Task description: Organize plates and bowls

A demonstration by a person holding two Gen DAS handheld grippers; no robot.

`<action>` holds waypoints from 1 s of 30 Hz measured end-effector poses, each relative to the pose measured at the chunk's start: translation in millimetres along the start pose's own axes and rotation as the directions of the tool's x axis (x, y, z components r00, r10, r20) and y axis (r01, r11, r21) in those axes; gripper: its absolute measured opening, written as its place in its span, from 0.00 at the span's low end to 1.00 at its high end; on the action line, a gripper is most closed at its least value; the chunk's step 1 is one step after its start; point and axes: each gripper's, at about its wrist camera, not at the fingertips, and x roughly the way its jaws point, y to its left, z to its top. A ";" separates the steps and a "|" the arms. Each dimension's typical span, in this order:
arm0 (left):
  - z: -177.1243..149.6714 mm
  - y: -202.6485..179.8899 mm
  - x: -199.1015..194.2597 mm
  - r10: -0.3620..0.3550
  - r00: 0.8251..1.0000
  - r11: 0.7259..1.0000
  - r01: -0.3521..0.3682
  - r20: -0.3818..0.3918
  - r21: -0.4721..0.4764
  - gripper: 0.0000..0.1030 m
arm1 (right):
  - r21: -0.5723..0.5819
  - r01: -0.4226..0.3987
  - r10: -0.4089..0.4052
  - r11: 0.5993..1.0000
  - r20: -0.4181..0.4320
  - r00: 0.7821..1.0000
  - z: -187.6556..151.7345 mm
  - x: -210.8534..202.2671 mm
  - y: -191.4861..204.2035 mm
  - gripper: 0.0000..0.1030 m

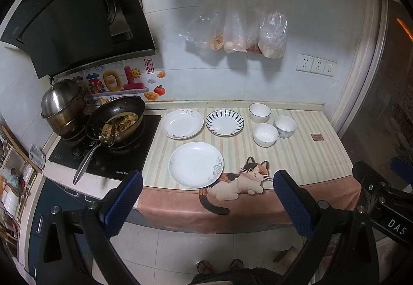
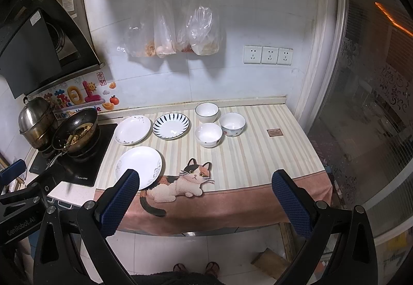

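Note:
Three plates lie on the striped cloth: a white plate with grey flowers [image 1: 195, 165] [image 2: 139, 166] at the front, a white plate with a twig pattern [image 1: 182, 123] [image 2: 132, 129] behind it, and a blue-striped plate [image 1: 224, 122] [image 2: 170, 125] to its right. Three bowls stand right of the plates: a dark-rimmed white bowl [image 1: 259, 112] [image 2: 206, 112], a plain white bowl [image 1: 265, 134] [image 2: 208, 134] and a flowered bowl [image 1: 285, 126] [image 2: 232, 124]. My left gripper [image 1: 206, 199] and my right gripper [image 2: 205, 198] are both open and empty, held in front of the counter's front edge.
A cloth with a cat picture [image 1: 247, 179] [image 2: 185, 179] covers the counter and hangs over its front. On the left is a black hob with a wok of food [image 1: 116, 118] [image 2: 74, 131] and a steel pot [image 1: 63, 107]. Plastic bags [image 1: 235, 29] hang on the wall. A glass door [image 2: 366, 104] stands at the right.

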 end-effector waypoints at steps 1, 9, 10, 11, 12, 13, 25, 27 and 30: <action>0.3 -0.3 0.5 0.001 1.000 1.000 -0.001 0.001 0.001 1.00 | 0.002 -0.001 0.001 1.000 -0.001 1.000 0.0 0.0 -0.7 1.00; 1.8 -1.5 1.2 0.000 1.000 1.000 0.000 0.000 0.000 1.00 | 0.002 -0.001 0.001 1.000 -0.001 1.000 0.2 0.3 -0.5 1.00; 1.9 -1.9 1.5 0.000 1.000 1.000 0.000 0.000 -0.002 1.00 | 0.002 0.000 0.000 1.000 -0.001 1.000 0.8 0.6 -0.7 1.00; 1.6 -2.5 1.4 0.000 1.000 1.000 0.000 0.002 -0.001 1.00 | 0.002 0.001 -0.001 1.000 -0.001 1.000 1.1 0.9 -0.6 1.00; 1.5 -2.3 1.2 0.001 1.000 1.000 -0.001 0.002 0.001 1.00 | 0.003 0.001 -0.001 1.000 -0.002 1.000 0.9 0.8 -0.2 1.00; 2.8 -3.4 1.5 0.002 1.000 1.000 -0.002 0.002 0.003 1.00 | 0.003 0.001 -0.001 1.000 -0.003 1.000 0.4 1.6 0.2 1.00; 7.1 -7.4 4.0 -0.001 1.000 1.000 0.000 0.007 0.006 1.00 | 0.011 0.000 0.000 1.000 -0.001 1.000 -4.0 3.3 -1.2 1.00; 7.4 -7.9 4.3 -0.001 1.000 1.000 0.001 0.006 0.006 1.00 | 0.012 -0.002 0.002 1.000 -0.002 1.000 -5.2 2.8 -1.0 1.00; 8.5 -8.5 5.5 -0.001 1.000 1.000 0.001 0.005 0.004 1.00 | 0.012 -0.002 0.002 1.000 -0.001 1.000 -4.7 2.9 -1.4 1.00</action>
